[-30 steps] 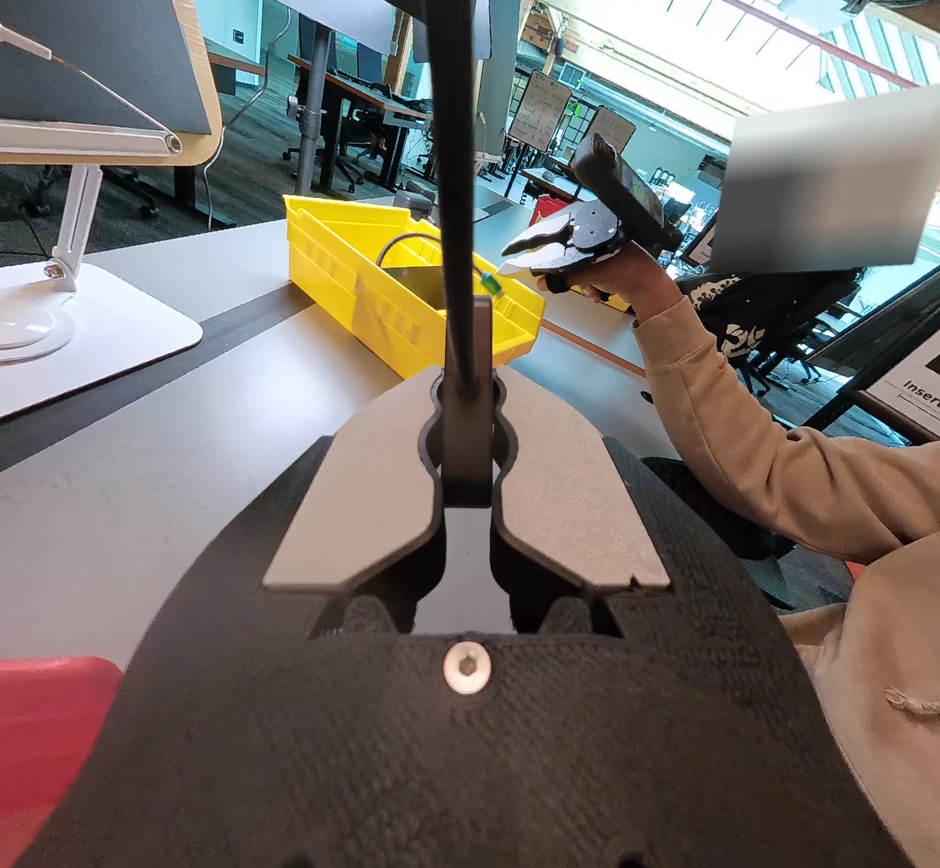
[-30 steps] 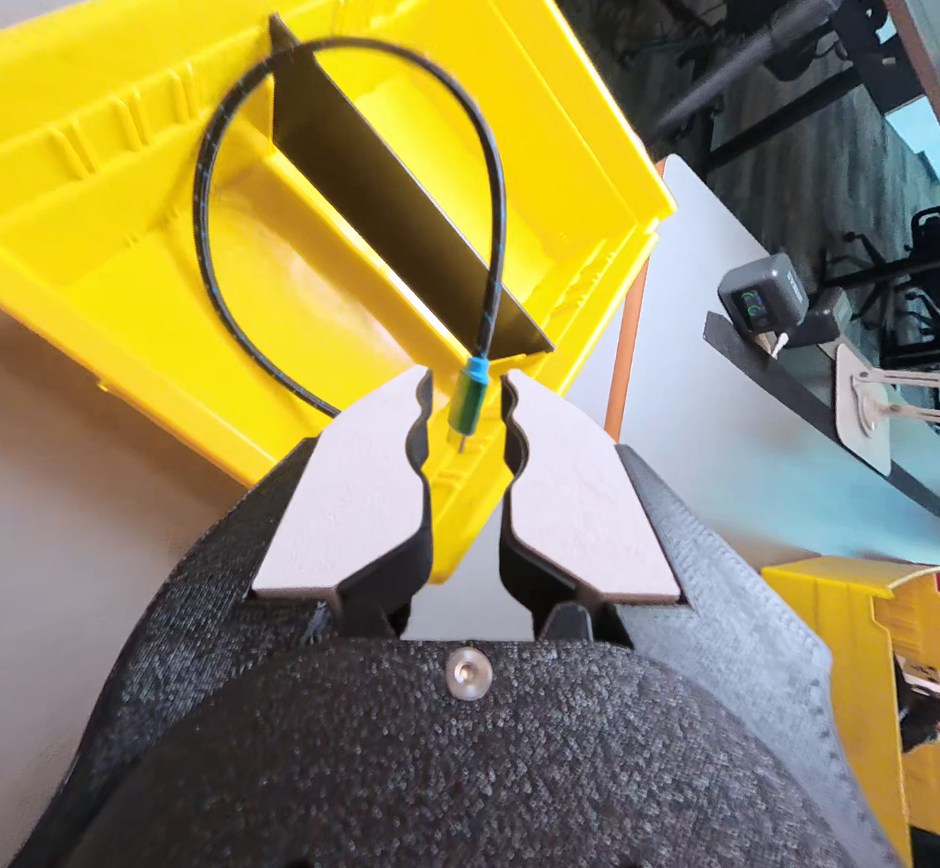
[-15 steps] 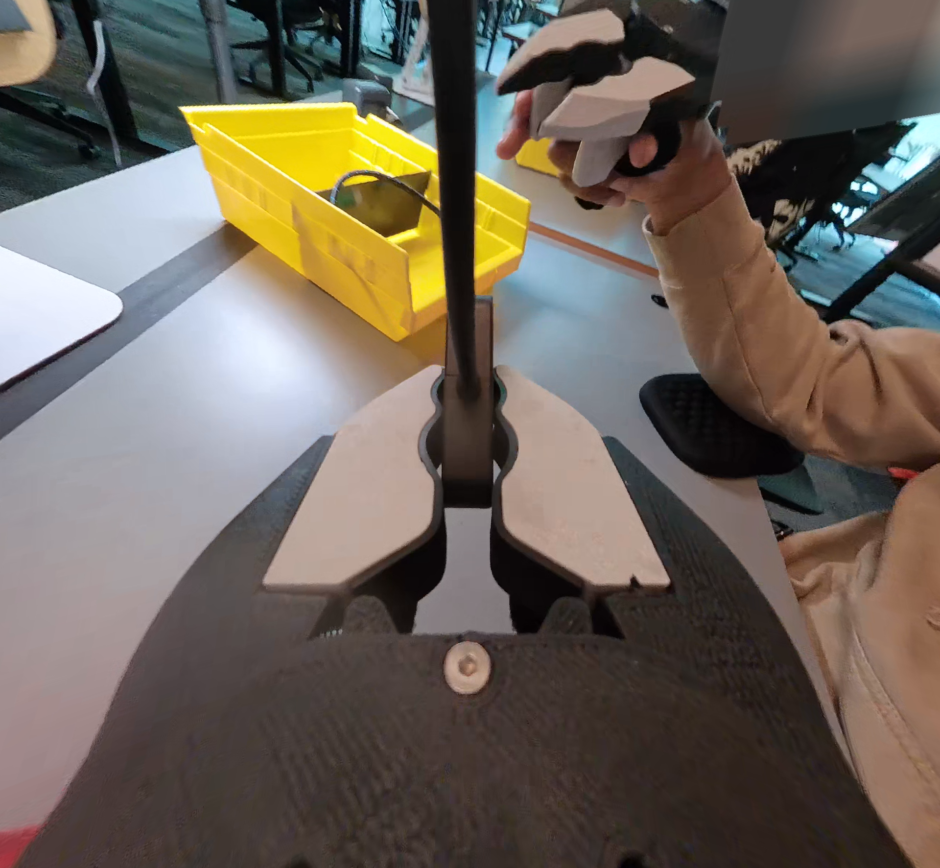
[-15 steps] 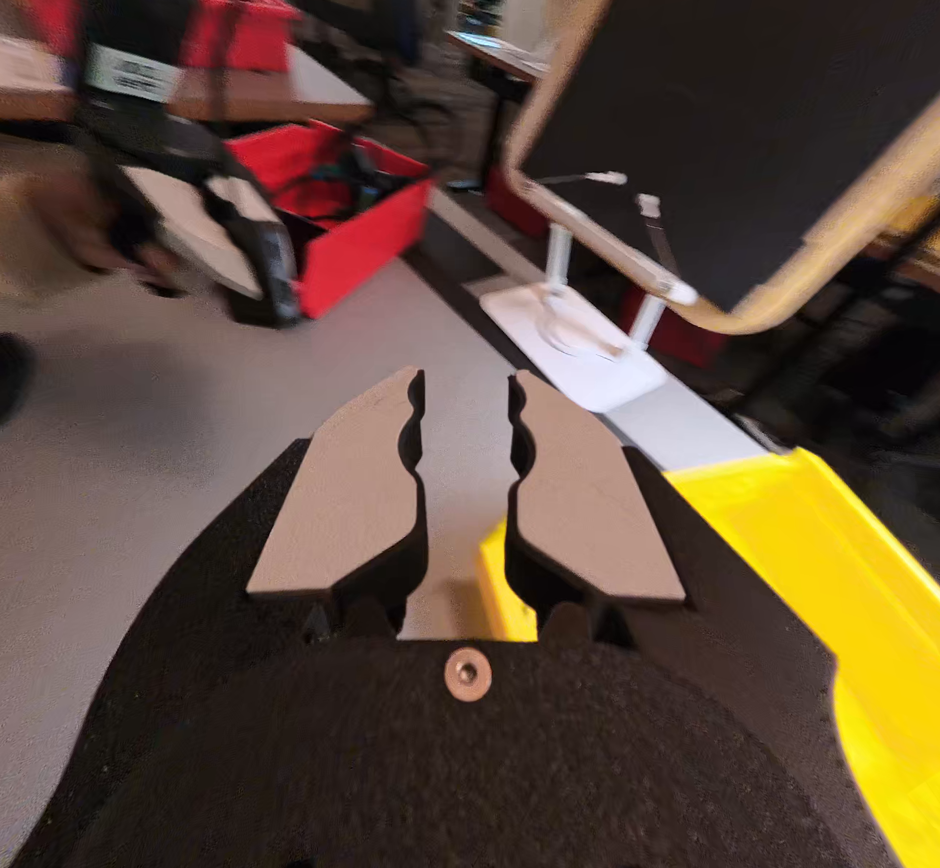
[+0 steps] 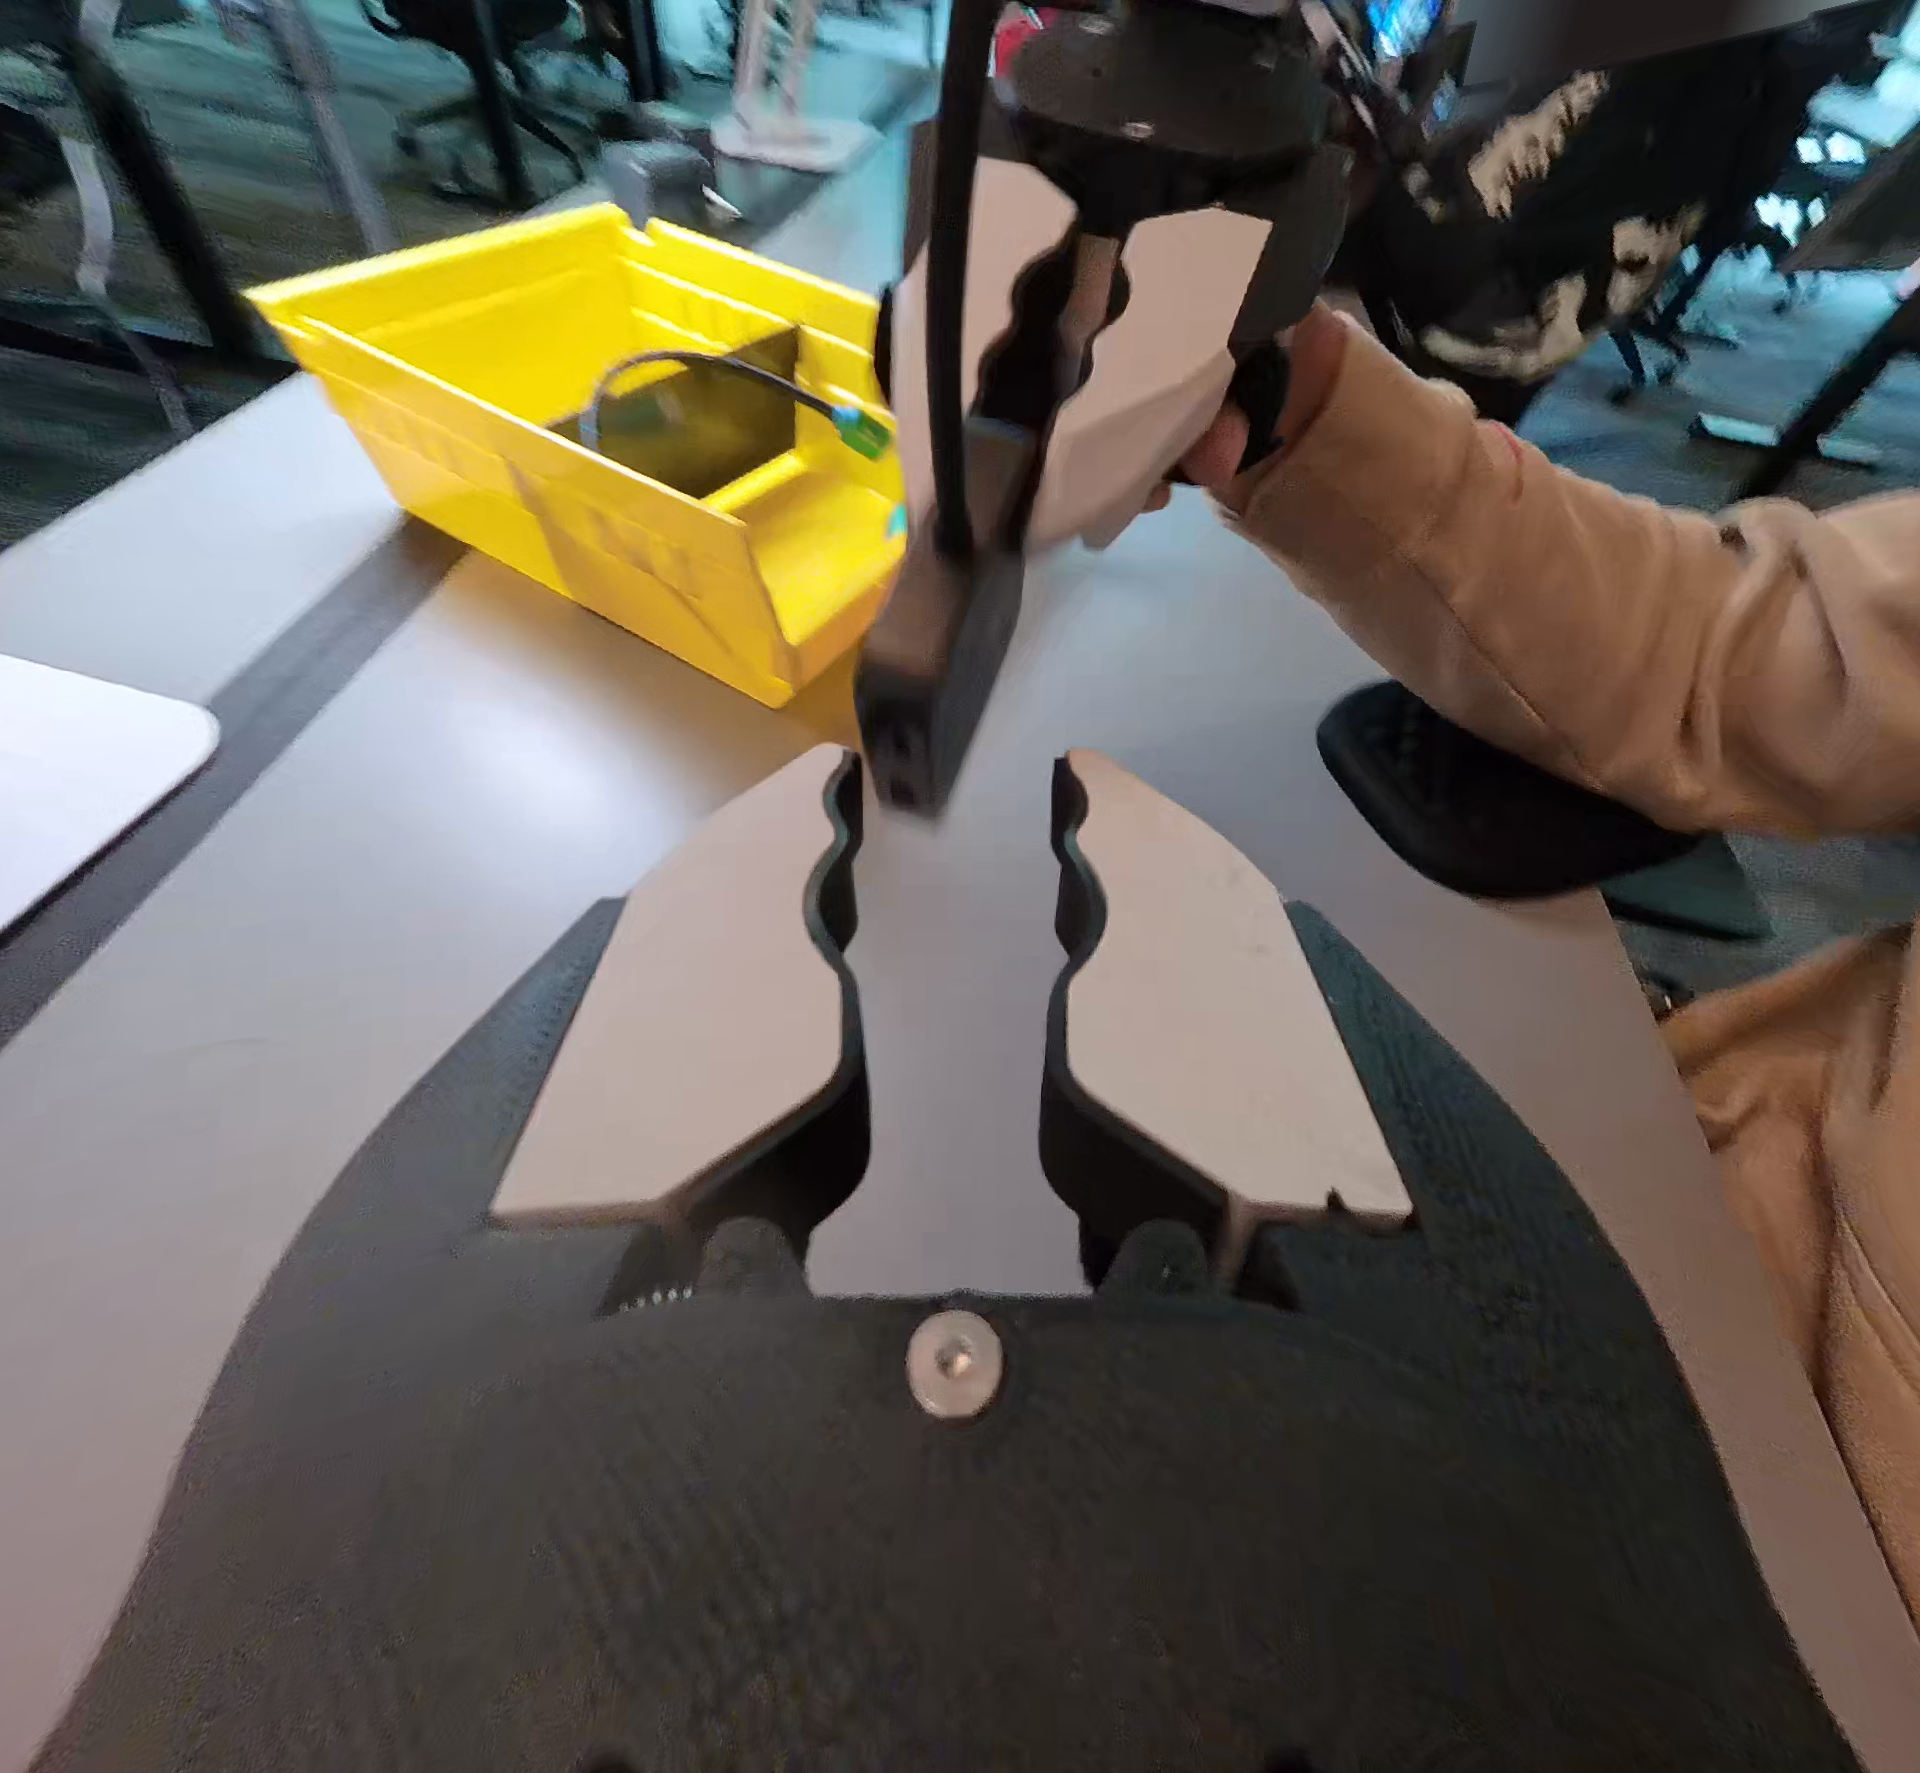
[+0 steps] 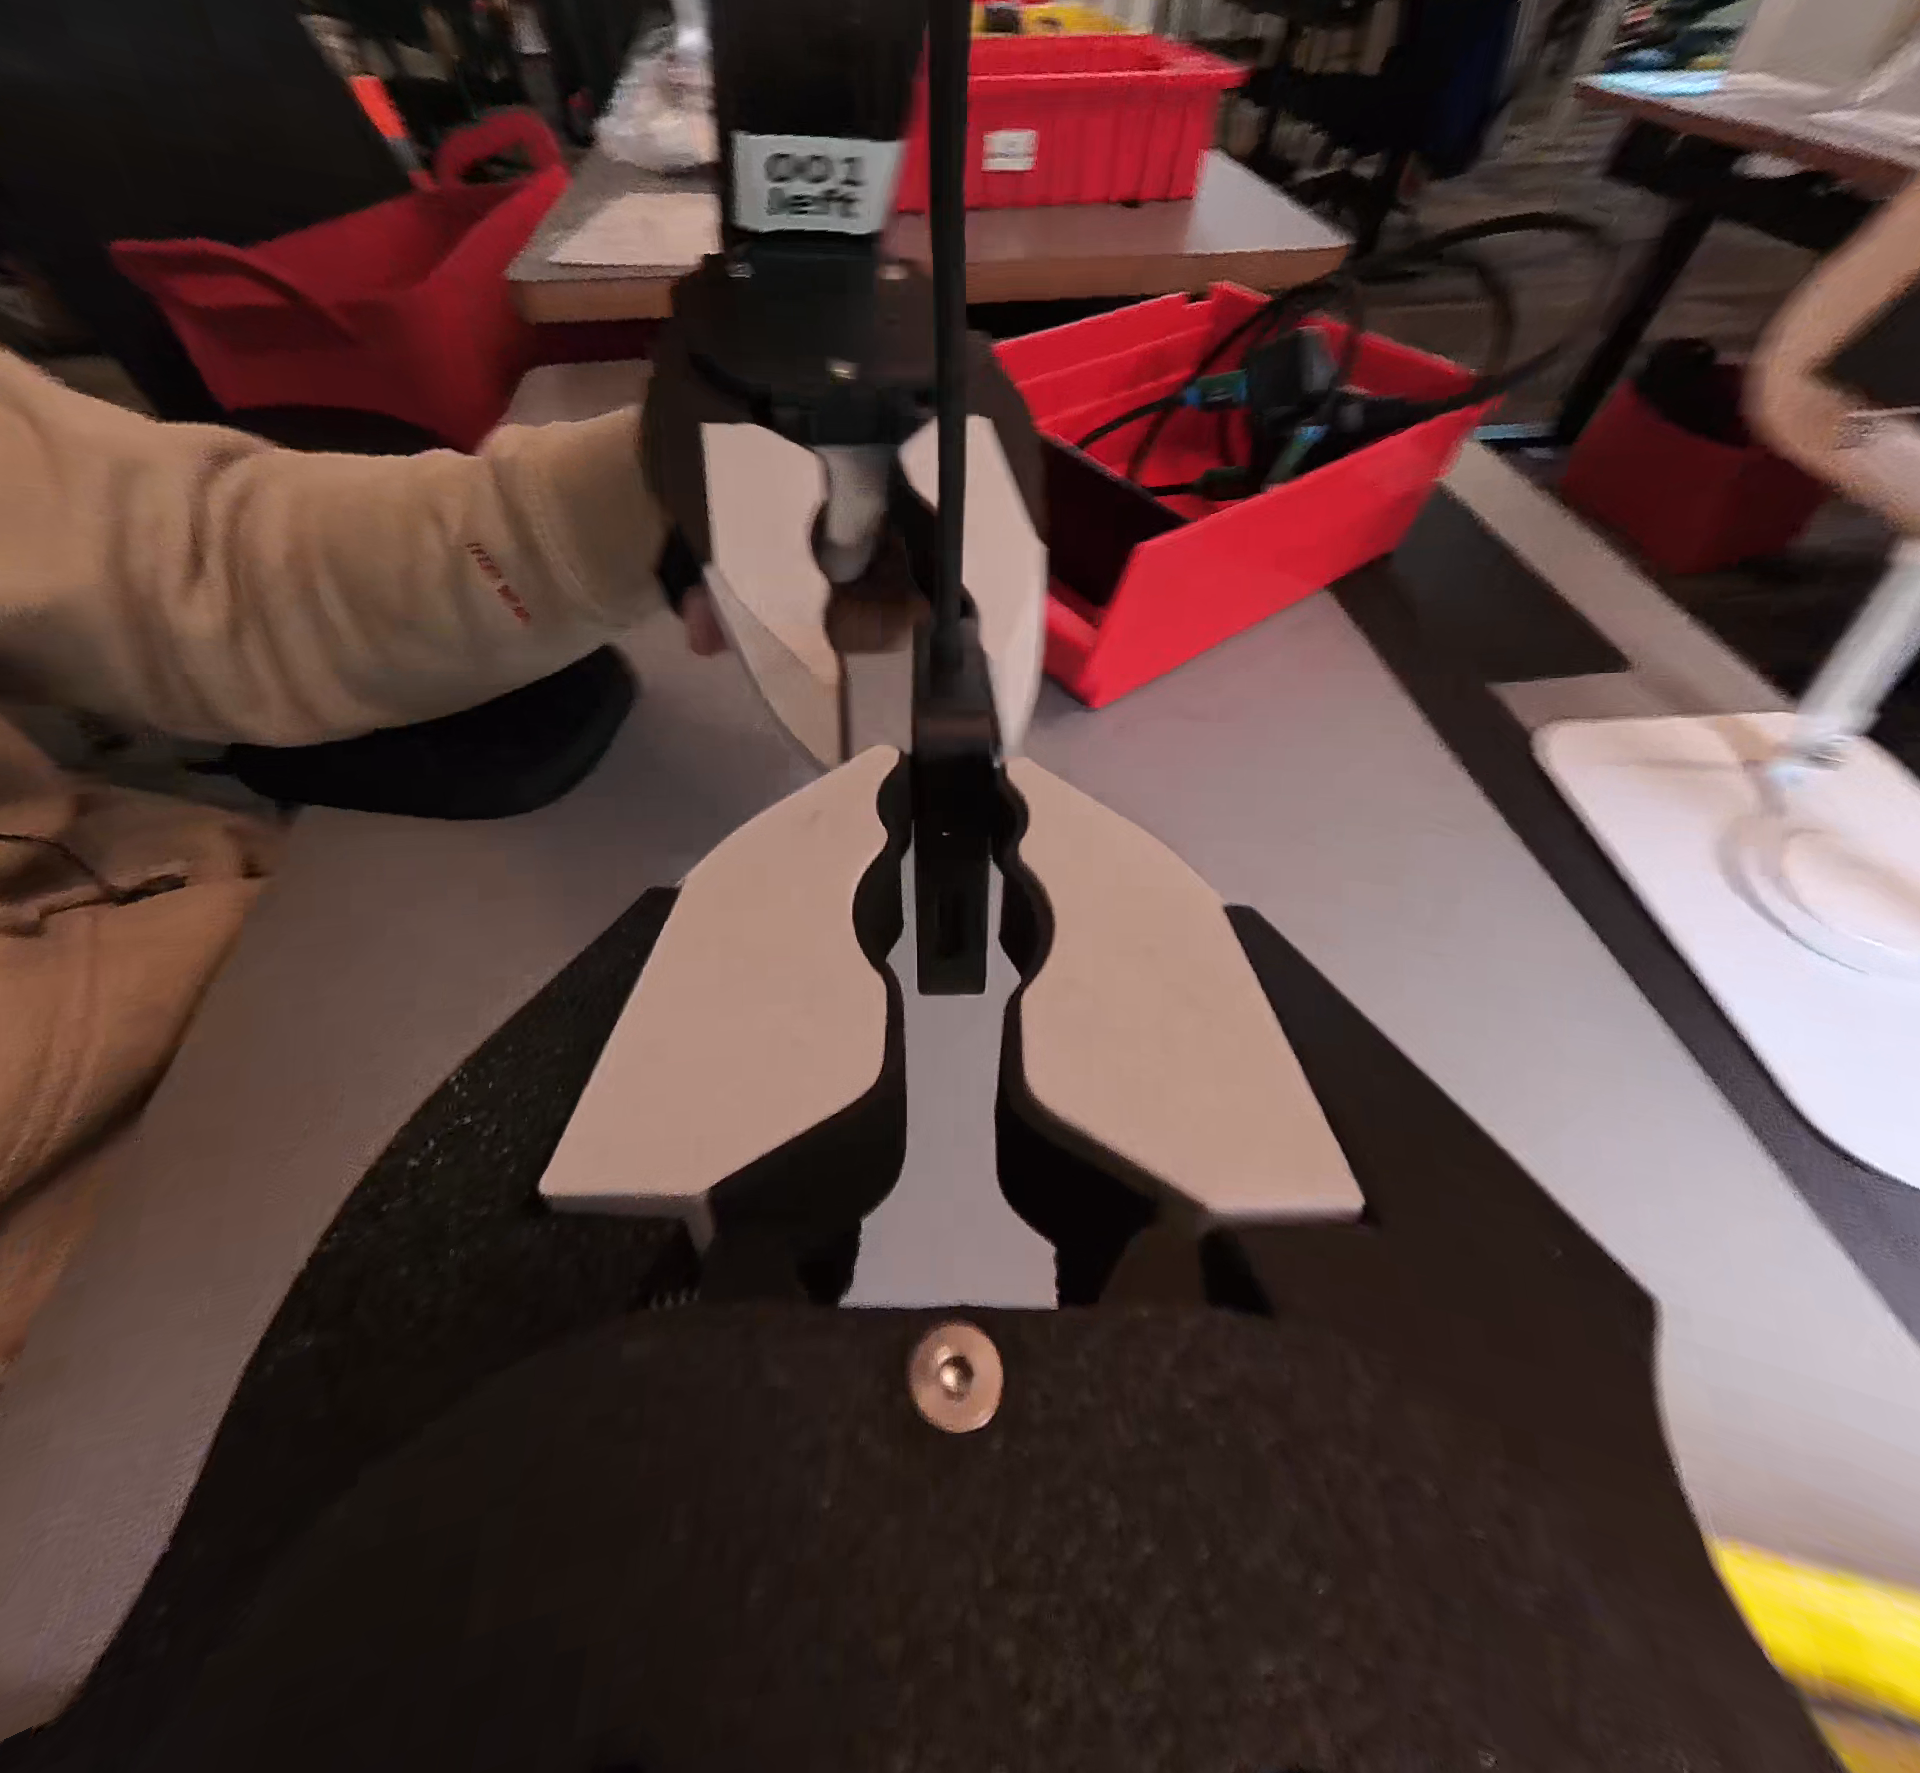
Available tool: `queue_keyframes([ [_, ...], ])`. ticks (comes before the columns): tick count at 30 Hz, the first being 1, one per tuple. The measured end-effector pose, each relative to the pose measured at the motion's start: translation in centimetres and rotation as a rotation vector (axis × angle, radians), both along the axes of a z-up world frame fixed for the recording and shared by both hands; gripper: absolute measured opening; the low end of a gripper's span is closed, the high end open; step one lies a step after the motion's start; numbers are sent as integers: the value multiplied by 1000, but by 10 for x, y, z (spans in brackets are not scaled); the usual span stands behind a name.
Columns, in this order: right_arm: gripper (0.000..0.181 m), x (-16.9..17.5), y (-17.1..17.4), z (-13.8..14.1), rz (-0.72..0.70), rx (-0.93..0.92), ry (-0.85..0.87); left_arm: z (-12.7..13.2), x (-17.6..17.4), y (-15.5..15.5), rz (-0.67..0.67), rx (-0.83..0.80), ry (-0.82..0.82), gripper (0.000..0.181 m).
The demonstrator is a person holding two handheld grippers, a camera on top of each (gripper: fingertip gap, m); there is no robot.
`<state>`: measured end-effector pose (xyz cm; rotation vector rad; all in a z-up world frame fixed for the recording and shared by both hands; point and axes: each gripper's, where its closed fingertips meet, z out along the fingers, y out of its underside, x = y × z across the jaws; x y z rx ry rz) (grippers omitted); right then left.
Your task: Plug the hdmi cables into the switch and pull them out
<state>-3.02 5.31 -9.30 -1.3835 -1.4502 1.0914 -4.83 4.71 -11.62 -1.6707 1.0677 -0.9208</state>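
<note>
A black HDMI plug (image 6: pixel 948 876) hangs on a black cable (image 6: pixel 948 289) that runs straight up out of view. My right gripper (image 6: pixel 948 767) is shut on the plug, above the grey table. In the left wrist view the plug (image 5: pixel 935 674) hangs just beyond my left gripper (image 5: pixel 956 778), which is open and empty. The right gripper (image 5: pixel 1003 518) faces it from the far side and holds the plug's upper part. The left gripper (image 6: pixel 873 601) shows open behind the plug in the right wrist view.
A yellow bin (image 5: pixel 499 435) with a short green-tipped cable (image 5: pixel 727 373) stands on the grey table (image 5: pixel 312 944). A red bin (image 6: pixel 1278 560) of cables is opposite. A white stand base (image 6: pixel 1766 913), a black pad (image 5: pixel 1475 819) and a beige sleeve (image 5: pixel 1558 601) are nearby. Only a small space, under 4 cm, lies between the two pairs of fingers. My left gripper's tips are some 35 centimeters from the white stand base (image 6: pixel 1766 913).
My left gripper has opened and let go of the plug. My right gripper has swung away from the yellow bin, turned to face the left one and shut on the plug.
</note>
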Motion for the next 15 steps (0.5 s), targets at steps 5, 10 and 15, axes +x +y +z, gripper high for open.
queue_keyframes([
  [5,13,92,114,22,-579,241,-184,27,-49,28,174,-1,-162,38],
  [10,14,207,225,16,-1059,482,-645,20,-81,46,280,-24,-195,38],
  [15,14,262,267,-43,-1111,490,-1052,10,-106,59,361,-32,-172,38],
])
